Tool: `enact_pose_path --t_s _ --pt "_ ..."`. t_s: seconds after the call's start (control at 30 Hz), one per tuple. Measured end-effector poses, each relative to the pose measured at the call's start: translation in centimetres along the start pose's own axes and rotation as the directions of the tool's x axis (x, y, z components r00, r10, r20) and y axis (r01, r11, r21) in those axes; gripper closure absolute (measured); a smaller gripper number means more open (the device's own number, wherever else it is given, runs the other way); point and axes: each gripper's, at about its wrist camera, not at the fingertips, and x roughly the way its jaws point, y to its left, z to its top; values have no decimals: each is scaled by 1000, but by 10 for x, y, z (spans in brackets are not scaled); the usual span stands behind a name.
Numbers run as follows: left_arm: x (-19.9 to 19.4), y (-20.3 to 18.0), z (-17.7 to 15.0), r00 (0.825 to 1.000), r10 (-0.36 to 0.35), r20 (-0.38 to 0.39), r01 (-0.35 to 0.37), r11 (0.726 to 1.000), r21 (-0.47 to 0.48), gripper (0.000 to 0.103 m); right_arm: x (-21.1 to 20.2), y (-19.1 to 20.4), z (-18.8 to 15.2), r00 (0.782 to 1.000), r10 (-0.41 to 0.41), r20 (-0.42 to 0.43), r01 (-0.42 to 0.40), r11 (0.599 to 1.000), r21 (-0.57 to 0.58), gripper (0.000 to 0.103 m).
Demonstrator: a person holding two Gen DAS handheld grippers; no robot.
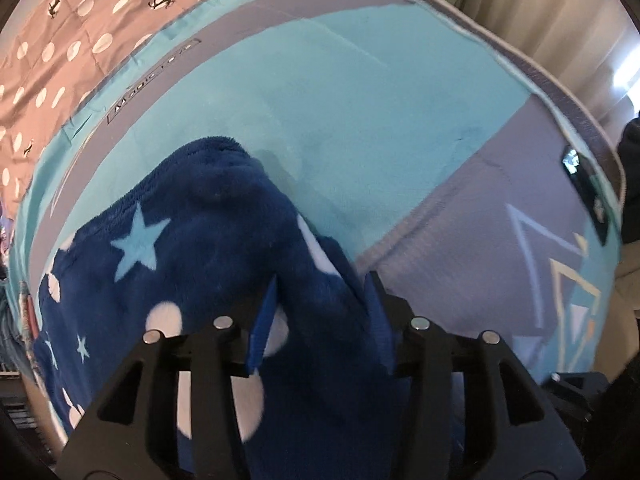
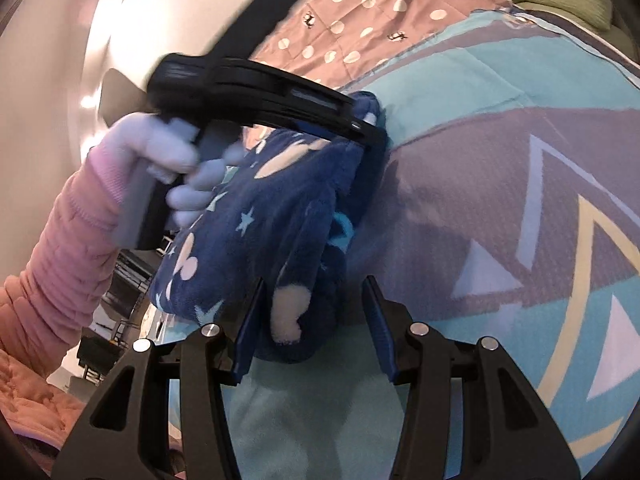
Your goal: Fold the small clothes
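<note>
Boxed label (image 1: pixel 154 76) on the grey stripe of the turquoise sheet (image 1: pixel 340 120), upper left of the left wrist view, reading "Magic" then blurred letters, possibly "Toys", no other readable text

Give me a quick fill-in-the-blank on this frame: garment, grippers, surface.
1. The navy fleece garment is printed with pale ____ and white dots.
2. Garment fabric lies between the fingers of ____ grippers: the left gripper and the right gripper.
3. The garment lies on a turquoise and grey sheet; beyond it is a ____ polka-dot sheet.
4. The gloved hand holding the left gripper wears a ____ sleeve.

Missing words: stars; both; pink; pink
</note>
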Motion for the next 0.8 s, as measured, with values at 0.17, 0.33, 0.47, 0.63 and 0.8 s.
enact_pose_path --t_s 0.17,0.33,0.47,0.63,0.8 --pt "-6 3 0 999 -17 41 16 1000 19 89 0 13 11 998 63 6 -63 996 -68 53" --pt "-37 6 -19 986 -118 118 115 993 29 89 2 31 15 948 310 -78 -316 944 -96 53" --pt "-34 8 -17 990 -77 120 75 997 25 88 10 29 17 965 240 -106 -250 963 -104 52" --pt "-4 8 4 994 -70 86 72 997 -29 81 27 10 12 981 99 -170 -104 994 -20 58" --pt "15 -1 11 993 -78 89 83 996 -46 77 24 -14 2 968 115 -223 -91 989 115 94"
